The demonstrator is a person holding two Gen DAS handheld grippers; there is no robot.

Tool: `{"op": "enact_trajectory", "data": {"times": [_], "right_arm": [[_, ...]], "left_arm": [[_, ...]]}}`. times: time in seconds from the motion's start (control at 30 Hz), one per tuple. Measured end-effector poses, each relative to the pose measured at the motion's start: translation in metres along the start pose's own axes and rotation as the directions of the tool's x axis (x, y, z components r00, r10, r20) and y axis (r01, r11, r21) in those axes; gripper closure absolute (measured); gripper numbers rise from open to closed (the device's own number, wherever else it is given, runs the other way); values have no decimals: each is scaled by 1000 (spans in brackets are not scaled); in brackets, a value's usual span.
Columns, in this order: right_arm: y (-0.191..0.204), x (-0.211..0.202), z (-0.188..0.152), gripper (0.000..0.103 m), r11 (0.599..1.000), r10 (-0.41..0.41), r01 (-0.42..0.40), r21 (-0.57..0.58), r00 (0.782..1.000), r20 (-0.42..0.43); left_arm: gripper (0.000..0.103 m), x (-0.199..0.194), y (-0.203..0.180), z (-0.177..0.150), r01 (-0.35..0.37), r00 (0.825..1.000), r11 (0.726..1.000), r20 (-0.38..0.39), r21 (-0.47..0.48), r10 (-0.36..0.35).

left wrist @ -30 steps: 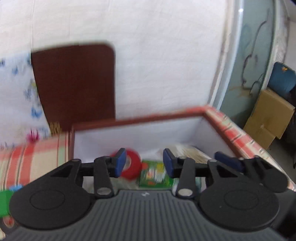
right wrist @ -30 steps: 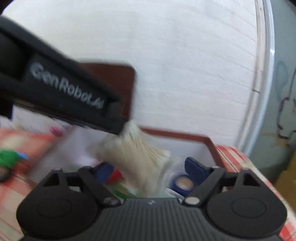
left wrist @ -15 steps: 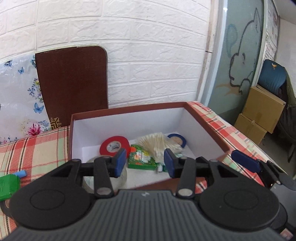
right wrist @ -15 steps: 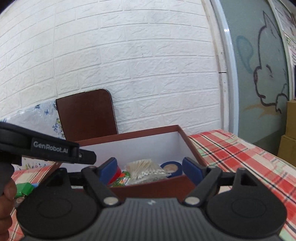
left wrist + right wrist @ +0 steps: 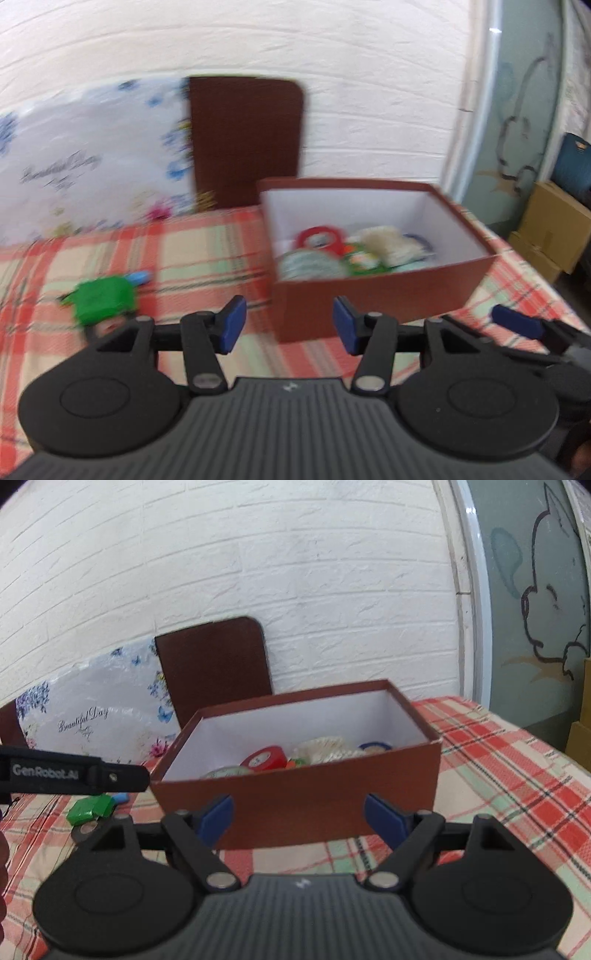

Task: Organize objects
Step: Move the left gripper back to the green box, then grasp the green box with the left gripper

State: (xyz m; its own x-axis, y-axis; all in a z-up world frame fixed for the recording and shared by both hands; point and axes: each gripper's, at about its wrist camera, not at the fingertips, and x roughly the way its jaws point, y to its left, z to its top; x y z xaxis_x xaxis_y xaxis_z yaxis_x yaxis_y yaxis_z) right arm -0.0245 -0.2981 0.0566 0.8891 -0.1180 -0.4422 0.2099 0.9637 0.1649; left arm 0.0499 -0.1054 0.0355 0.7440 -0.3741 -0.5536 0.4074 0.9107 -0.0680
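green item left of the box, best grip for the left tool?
Likely from above with the left tool: the green item lies flat on the checked cloth. Close across its narrower width, at the end away from the blue piece touching its far side. Blur hides its edges.

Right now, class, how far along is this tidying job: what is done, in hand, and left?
Done: the red tape roll, a cotton swab bundle and other small items lie inside the brown box. In hand: nothing; the left gripper and right gripper are open and empty. Left: the green item on the plaid tablecloth.
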Motion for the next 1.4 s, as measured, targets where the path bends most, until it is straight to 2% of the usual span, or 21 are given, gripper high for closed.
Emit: {"op": "enact_trajectory", "data": {"times": [0.1,0.2,0.3,0.4,0.43,0.47,0.5,0.6,0.63,0.73,0.8,0.87,0.9,0.93,1.03,1.1,1.23,1.33,1.4], "right_arm": [[26,5,-7,22,996,85,-86,-36,995,-42],[68,12,-17,23,976,154,-165,-140,984,-89],[112,25,-26,27,945,224,-253,-206,962,-156],[151,48,-31,27,916,284,-331,-228,934,-215],[162,56,-30,26,911,288,-338,-237,932,-221],[175,66,-27,25,908,288,-339,-246,931,-224],[187,78,-23,22,907,288,-341,-248,930,-227],[220,108,-17,7,900,310,-362,-243,924,-225],[232,118,-18,4,894,320,-373,-248,919,-228],[266,146,-18,3,877,330,-394,-277,910,-250],[287,163,-22,2,866,315,-388,-315,913,-261],[301,179,-29,11,856,275,-363,-368,923,-270],[306,187,-34,32,846,257,-360,-394,922,-291],[309,191,-37,36,837,238,-355,-417,922,-307],[300,185,-37,39,835,250,-363,-414,920,-303],[290,172,-34,40,847,244,-345,-405,928,-280],[246,121,-33,40,843,286,-360,-400,929,-234],[203,84,-47,39,848,253,-333,-412,938,-238],[177,64,-61,39,856,200,-287,-430,951,-236]], "left_arm": [[49,0,52,-25,-106,994,993,-38,-57,104],[49,0,110,-51,-237,971,964,-64,-121,231],[49,0,169,-72,-358,934,908,-82,-218,349],[47,7,212,-92,-479,877,833,-113,-278,467],[41,10,222,-102,-514,856,807,-122,-291,502],[37,6,227,-110,-514,851,797,-69,-316,521],[36,4,227,-112,-503,854,797,-50,-334,518],[36,6,219,-110,-508,851,807,-32,-300,524],[36,5,219,-111,-499,856,814,-23,-298,517],[35,4,224,-113,-467,871,823,-10,-324,491],[34,5,226,-114,-454,877,826,-3,-334,481],[34,5,226,-114,-446,881,830,3,-336,474],[34,5,226,-114,-441,883,832,6,-337,470],[34,5,226,-114,-436,885,833,8,-339,466],[34,7,228,-114,-431,887,834,9,-343,462],[34,7,228,-114,-430,887,835,10,-344,461],[33,6,230,-114,-425,890,836,8,-347,456],[32,6,230,-113,-416,896,842,5,-344,444],[32,7,226,-112,-415,900,851,-10,-321,435]]}}
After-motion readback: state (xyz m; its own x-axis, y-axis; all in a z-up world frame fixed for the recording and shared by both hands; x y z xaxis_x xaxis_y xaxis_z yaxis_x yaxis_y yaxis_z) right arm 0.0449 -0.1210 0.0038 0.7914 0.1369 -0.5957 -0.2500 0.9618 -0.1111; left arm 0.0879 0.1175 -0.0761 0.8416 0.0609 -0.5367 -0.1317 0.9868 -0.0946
